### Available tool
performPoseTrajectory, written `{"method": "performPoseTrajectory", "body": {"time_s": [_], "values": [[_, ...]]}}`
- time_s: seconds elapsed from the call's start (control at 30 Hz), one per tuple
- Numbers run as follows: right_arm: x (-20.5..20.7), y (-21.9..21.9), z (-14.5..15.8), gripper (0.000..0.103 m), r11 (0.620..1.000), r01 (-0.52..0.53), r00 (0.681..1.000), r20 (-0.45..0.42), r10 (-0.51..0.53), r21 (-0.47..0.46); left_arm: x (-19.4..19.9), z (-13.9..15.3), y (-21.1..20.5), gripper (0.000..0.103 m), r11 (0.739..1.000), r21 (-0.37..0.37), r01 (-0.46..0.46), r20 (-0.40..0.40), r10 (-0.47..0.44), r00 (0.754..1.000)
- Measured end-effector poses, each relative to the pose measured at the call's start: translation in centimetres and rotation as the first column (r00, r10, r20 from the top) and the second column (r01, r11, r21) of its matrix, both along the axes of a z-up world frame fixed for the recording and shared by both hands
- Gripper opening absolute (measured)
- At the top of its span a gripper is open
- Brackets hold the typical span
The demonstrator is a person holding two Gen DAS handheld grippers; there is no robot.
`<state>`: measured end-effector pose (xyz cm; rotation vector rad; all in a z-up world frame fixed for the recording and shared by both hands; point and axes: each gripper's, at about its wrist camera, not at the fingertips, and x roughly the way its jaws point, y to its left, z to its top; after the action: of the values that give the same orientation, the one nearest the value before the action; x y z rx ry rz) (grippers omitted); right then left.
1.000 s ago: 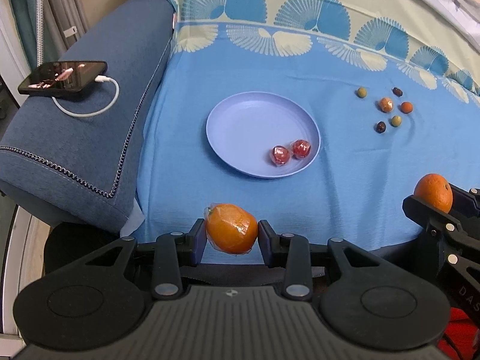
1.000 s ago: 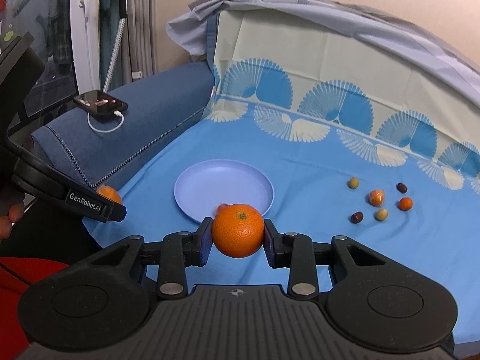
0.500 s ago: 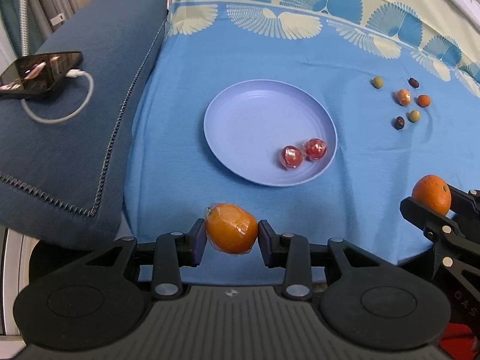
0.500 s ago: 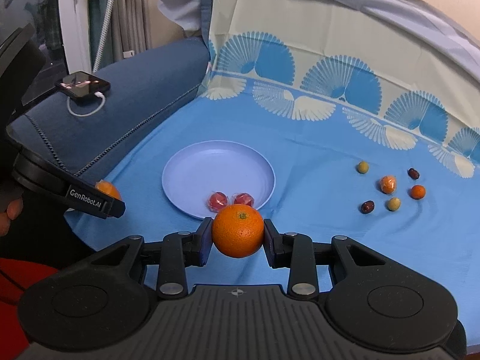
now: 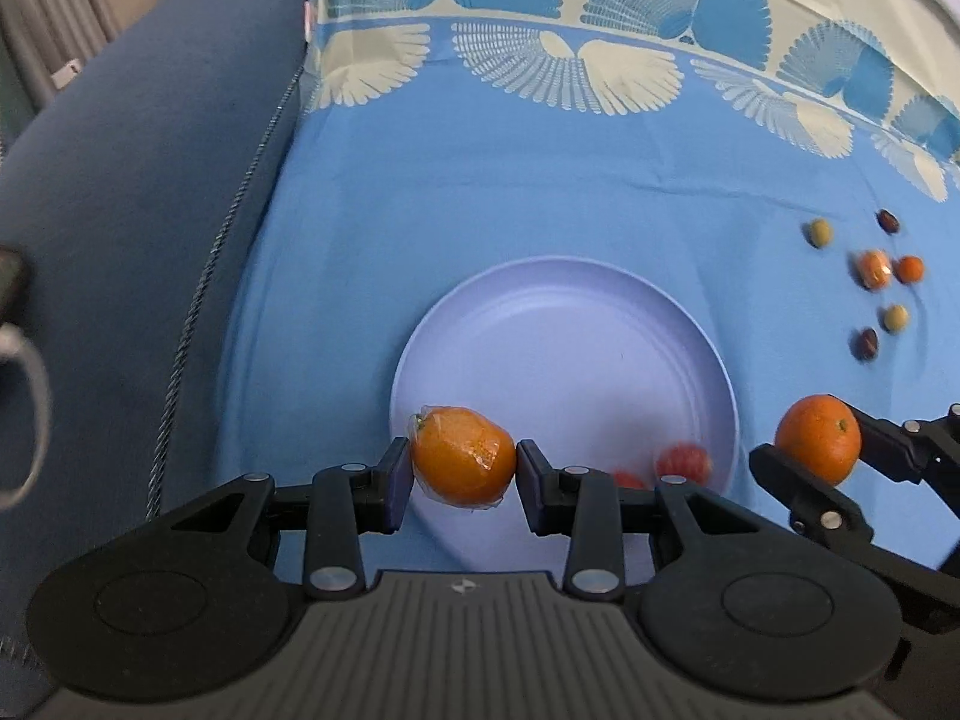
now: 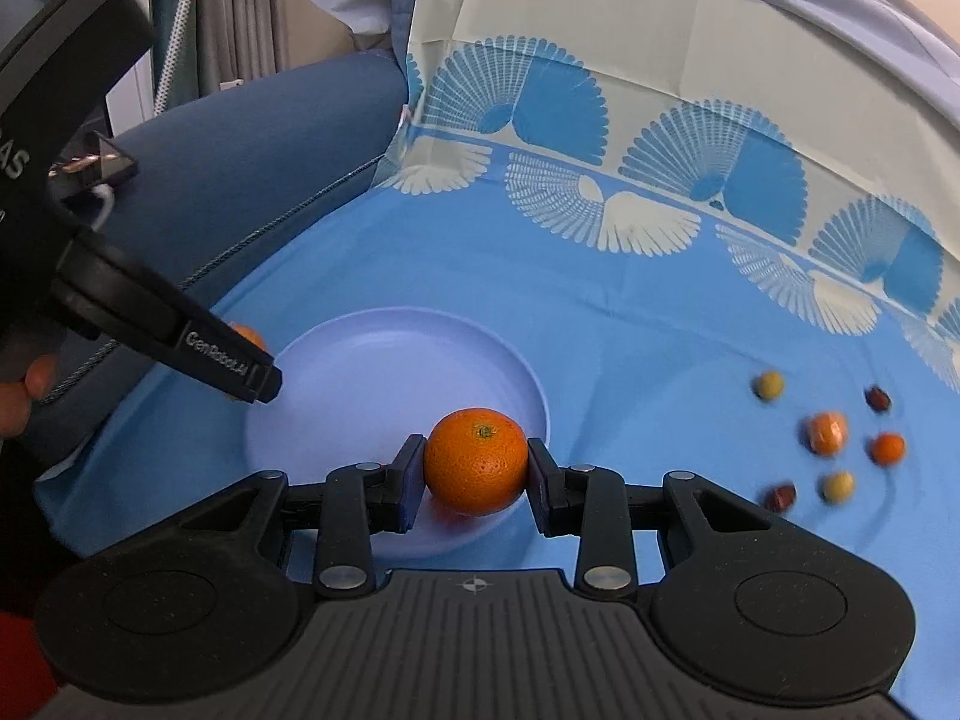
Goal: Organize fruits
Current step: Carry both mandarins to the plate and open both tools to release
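My left gripper [image 5: 463, 467] is shut on a plastic-wrapped orange [image 5: 463, 461], held over the near-left rim of the lilac plate [image 5: 564, 354]. Two red wrapped fruits [image 5: 681, 463] lie at the plate's near edge, partly hidden by my fingers. My right gripper [image 6: 476, 468] is shut on a bare orange [image 6: 476, 461] above the near side of the plate [image 6: 420, 360]. The left wrist view shows that orange [image 5: 817, 439] at the right, just off the plate. In the right wrist view the left gripper's finger [image 6: 180, 342] crosses the plate's left edge.
Several small fruits [image 5: 876, 267] lie loose on the blue cloth [image 5: 480, 192] right of the plate, also in the right wrist view as small fruits [image 6: 828, 432]. A dark blue cushion [image 5: 138, 210] borders the cloth on the left. A phone [image 6: 90, 165] with a white cable rests on it.
Both grippers have moved forward and lower toward the plate, each still holding its orange. The plate now sits directly beneath the fingertips; the phone has slid almost out of the left view.
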<state>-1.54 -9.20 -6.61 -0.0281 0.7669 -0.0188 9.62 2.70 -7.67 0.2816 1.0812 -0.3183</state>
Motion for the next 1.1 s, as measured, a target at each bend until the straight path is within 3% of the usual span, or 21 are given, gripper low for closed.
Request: {"method": "performPoseTrajectory", "body": {"time_s": [0.2, 0.27, 0.33, 0.37, 0.47, 0.63, 0.87, 1.1], "values": [[4.3, -0.6, -2.6, 0.036, 1.000, -0.014, 0.999, -0.029, 0.014, -0.006, 2.8, -2.1, -1.3, 0.041, 1.000, 0.025, 0.010, -0.014, -0.010, 1.000], [5.1, -0.7, -3.2, 0.037, 1.000, -0.021, 0.999, -0.039, 0.021, -0.004, 3.2, -2.5, -1.6, 0.047, 0.999, 0.029, 0.036, -0.007, -0.036, 0.999], [5.9, -0.7, -3.9, 0.038, 0.999, -0.035, 0.997, -0.062, 0.036, 0.006, 3.2, -2.4, -1.9, 0.098, 0.997, 0.054, 0.054, 0.034, -0.055, 0.998], [6.2, -0.6, -4.1, 0.048, 0.999, -0.037, 0.997, -0.068, 0.038, 0.011, 3.1, -2.0, -1.8, 0.103, 0.997, 0.058, 0.051, 0.069, -0.055, 0.996], [6.2, -0.7, -3.7, 0.083, 1.000, -0.017, 0.998, -0.053, 0.018, 0.008, 2.4, -0.4, -1.2, 0.103, 0.997, 0.025, 0.068, 0.141, -0.071, 0.987], [3.4, -0.7, -1.6, 0.094, 1.000, 0.000, 0.999, -0.038, 0.000, 0.017, 0.1, 0.8, 1.1, 0.103, 0.999, 0.034, 0.015, 0.114, -0.019, 0.993], [-3.8, -0.2, 1.3, 0.100, 0.996, 0.028, 0.996, -0.083, -0.021, 0.087, -6.4, 1.0, 4.8, 0.103, 0.994, 0.095, -0.052, 0.044, 0.047, 0.998], [-8.8, 1.5, 4.2, 0.102, 0.998, 0.021, 0.999, 0.026, -0.022, 0.057, -11.6, 2.7, 5.6, 0.103, 0.995, 0.087, -0.049, 0.059, 0.044, 0.997]]}}
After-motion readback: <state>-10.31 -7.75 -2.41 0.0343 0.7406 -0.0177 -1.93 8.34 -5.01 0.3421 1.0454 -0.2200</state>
